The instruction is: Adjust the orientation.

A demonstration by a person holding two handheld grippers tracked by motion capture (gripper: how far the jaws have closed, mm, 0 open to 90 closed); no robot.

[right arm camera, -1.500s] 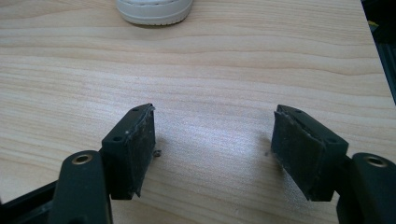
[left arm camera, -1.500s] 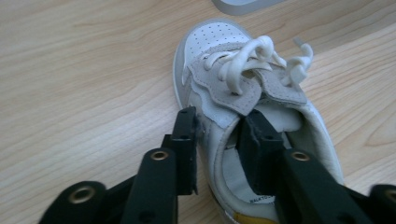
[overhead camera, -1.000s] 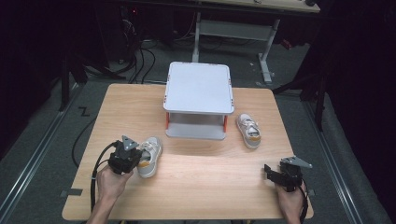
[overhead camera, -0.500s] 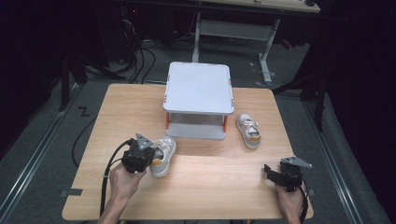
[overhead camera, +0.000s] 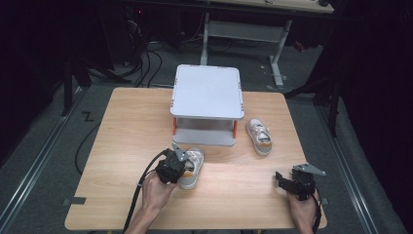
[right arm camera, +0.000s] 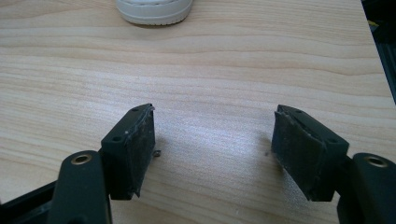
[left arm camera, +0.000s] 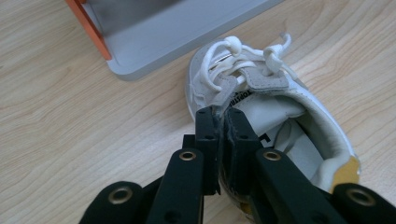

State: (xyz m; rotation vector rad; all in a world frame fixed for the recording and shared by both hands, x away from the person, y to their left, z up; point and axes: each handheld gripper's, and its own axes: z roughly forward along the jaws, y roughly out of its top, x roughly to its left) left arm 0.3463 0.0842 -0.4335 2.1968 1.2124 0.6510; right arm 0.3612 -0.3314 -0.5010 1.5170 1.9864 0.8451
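A small white shoe [overhead camera: 191, 167] with laces and a yellow heel patch lies on the wooden table [overhead camera: 122, 126], just in front of the grey two-tier stand [overhead camera: 207, 92]. My left gripper [overhead camera: 171, 165] is shut on that shoe's side wall; the left gripper view has the jaws pinching the collar of the shoe [left arm camera: 261, 107] beside the stand's lower shelf [left arm camera: 177, 37]. A second white shoe [overhead camera: 258, 136] rests to the right of the stand. My right gripper [overhead camera: 293, 183] stands open above bare wood near the front right, with the second shoe's toe [right arm camera: 154, 11] ahead of it.
The stand has orange posts [overhead camera: 174, 126] and a flat top. Dark floor with cables surrounds the table, and a metal desk frame [overhead camera: 243, 29] stands behind it. Bare wood spreads at the table's left and front middle.
My left gripper has carried the shoe to the right and slightly forward, from the table's left to just in front of the stand. The right gripper has stayed put.
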